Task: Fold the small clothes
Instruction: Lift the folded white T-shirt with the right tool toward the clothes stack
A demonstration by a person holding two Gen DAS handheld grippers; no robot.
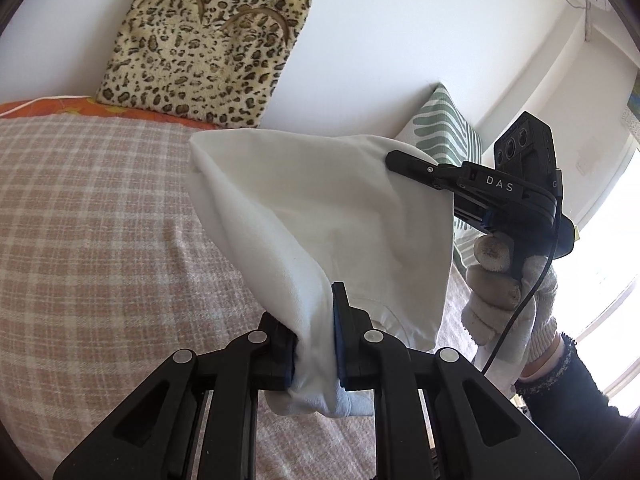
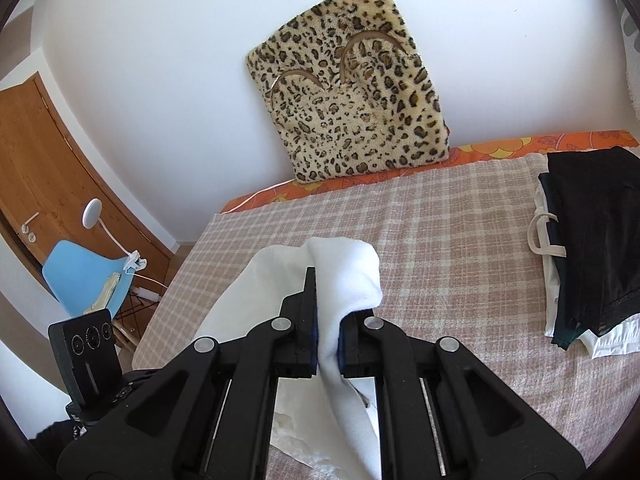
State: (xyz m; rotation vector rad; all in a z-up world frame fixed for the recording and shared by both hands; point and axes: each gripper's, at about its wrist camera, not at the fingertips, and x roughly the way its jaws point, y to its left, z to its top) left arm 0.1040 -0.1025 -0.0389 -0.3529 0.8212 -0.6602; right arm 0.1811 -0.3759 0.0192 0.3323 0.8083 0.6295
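White cotton cloth, a small garment [image 1: 312, 216], is held above the pink-and-cream checked blanket [image 1: 100, 220] of the bed, clear of it as far as can be seen. One bunched end is clamped between the pads of the left gripper [image 1: 314, 344], and the opposite end is pinched in the nearly closed jaws of the right gripper [image 2: 328, 332], which is carried by a hand in a white knit glove [image 1: 508, 292]. The fabric is seen sagging between the two grips in the left wrist view. A stack of folded clothes [image 2: 588, 248], dark pieces over white ones, is kept near the right edge of the blanket, and a leopard-print cushion [image 2: 352, 92] is leaned against the wall at the far edge. The step in hand is judged to be the lifting and spreading of the garment before a fold. For the next move, the cloth would need to be drawn taut, lowered flat onto the bare middle of the blanket and laid without creases, both grips being kept until it rests there.
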